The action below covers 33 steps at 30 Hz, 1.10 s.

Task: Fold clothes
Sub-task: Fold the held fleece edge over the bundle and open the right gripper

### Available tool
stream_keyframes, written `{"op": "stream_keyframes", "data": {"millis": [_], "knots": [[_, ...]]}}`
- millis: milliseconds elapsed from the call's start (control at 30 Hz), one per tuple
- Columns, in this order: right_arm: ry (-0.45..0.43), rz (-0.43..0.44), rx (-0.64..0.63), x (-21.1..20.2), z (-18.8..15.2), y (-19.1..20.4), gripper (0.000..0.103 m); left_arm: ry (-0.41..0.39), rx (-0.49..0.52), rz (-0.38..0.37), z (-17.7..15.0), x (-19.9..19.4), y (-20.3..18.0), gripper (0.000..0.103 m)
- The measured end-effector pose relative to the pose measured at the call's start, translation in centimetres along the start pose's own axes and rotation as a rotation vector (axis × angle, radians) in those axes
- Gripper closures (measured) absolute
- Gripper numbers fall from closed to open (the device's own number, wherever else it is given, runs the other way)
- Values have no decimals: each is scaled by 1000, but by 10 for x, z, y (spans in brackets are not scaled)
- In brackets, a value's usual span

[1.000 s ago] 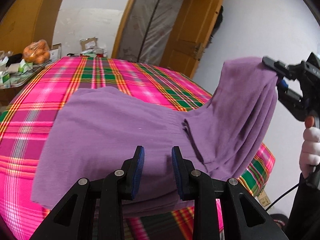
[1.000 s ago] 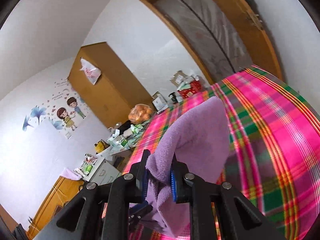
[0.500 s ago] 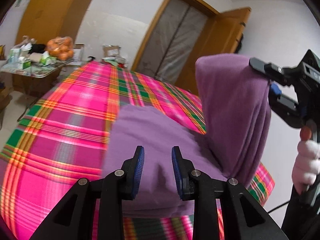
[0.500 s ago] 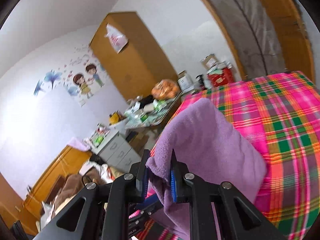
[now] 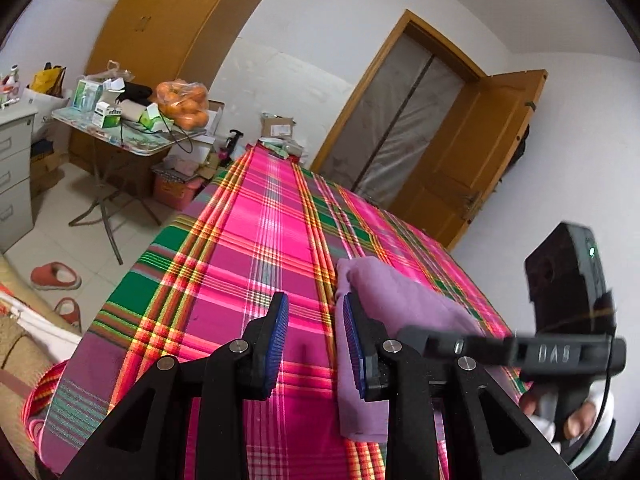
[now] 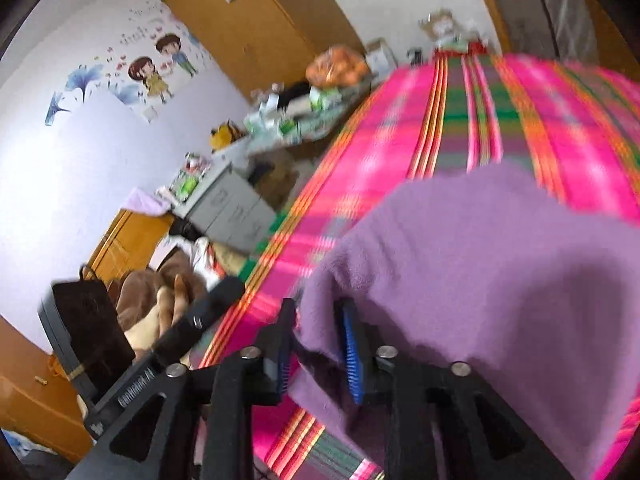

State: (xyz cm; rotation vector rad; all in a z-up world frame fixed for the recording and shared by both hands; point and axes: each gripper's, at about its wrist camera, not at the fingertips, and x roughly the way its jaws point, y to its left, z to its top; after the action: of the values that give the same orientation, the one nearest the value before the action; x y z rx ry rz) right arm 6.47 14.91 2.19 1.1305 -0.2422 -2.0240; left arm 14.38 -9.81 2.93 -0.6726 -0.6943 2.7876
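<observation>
Purple garment (image 6: pixel 480 280) sat pinched in our right gripper (image 6: pixel 316 356); our left gripper (image 5: pixel 314 344) hung apart, empty, garment at its 3 o'clock over the plaid bedsheet (image 5: pixel 260 240).

Two close wrist views across bed (image 5: pixel 256 248)

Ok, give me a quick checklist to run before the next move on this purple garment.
1. Left gripper free: ok, jaws apart with nothing between them.
2. Right gripper holding the purple garment: ok, a cloth edge sits between its pads.
3. Garment over the plaid bedspread: ok.
4. Fold edges lined up: cannot tell, the right wrist view is blurred and most of the cloth is hidden.
5. Grippers clear of each other: cannot tell, the right one crosses close beside the left.
</observation>
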Motion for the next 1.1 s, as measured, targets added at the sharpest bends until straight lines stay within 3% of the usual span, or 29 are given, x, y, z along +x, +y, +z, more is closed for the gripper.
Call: {"op": "stream_keyframes", "data": {"millis": [67, 200, 367, 467, 600, 700, 733, 933, 1100], "knots": [[-10, 15, -9, -7, -7, -1, 73, 12, -1, -25, -1, 2, -2, 73], [-31, 46, -26, -21, -20, -2, 73, 41, -10, -93, 0, 6, -9, 62], [-189, 3, 43, -70, -33, -34, 73, 88, -11, -180, -1, 15, -20, 61], [-231, -13, 116, -87, -40, -62, 72, 141, 20, -235, -4, 27, -36, 61], [-239, -12, 173, -95, -50, -83, 72, 210, 40, -185, -15, 47, -43, 63], [-237, 1, 172, -93, -53, -86, 72, 226, -12, -182, -20, 50, -28, 85], [-237, 7, 170, -92, -55, -86, 72, 230, -28, -181, -21, 50, -22, 87], [-258, 16, 103, -87, -61, -82, 72, 248, -51, -189, -29, 47, -7, 87], [-268, -81, -35, -77, -75, -77, 82, 232, -22, -177, -27, 41, -6, 81]]}}
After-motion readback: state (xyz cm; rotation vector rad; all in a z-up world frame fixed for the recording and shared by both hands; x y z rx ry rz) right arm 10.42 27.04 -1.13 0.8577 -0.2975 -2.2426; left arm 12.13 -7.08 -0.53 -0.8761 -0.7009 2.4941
